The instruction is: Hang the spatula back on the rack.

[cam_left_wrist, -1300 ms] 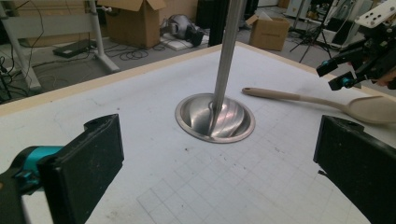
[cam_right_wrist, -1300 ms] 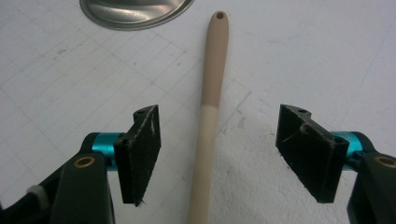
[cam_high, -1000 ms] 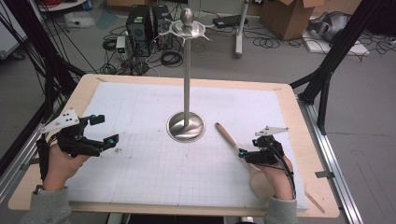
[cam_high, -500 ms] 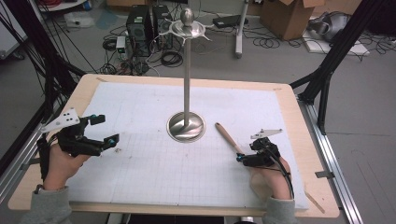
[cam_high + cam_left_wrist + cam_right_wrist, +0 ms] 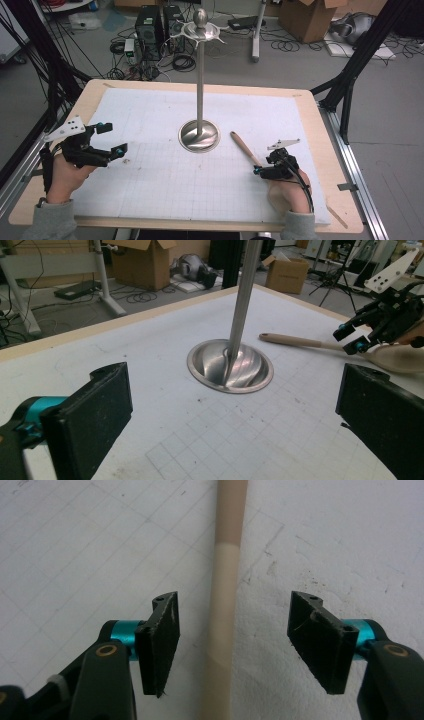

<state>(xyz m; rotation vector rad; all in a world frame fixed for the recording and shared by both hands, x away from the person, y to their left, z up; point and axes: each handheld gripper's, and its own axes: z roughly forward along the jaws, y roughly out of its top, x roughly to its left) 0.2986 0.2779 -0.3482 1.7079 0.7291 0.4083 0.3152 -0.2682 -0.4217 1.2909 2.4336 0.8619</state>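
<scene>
Left gripper [image 5: 109, 139] gapes wide; right gripper [image 5: 232, 645] – jaws just narrowing – grips nothing.

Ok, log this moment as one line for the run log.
right gripper: jaws astride spoon handle, just been closing, no contact yet | left gripper: open, nothing between jaws | stand: upright mid-mat

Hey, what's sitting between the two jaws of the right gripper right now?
The wooden spoon's handle runs between the jaws of the right gripper, as the right gripper view shows. White mat shows on both sides of it; the jaws have just been closing but do not touch it.
</scene>
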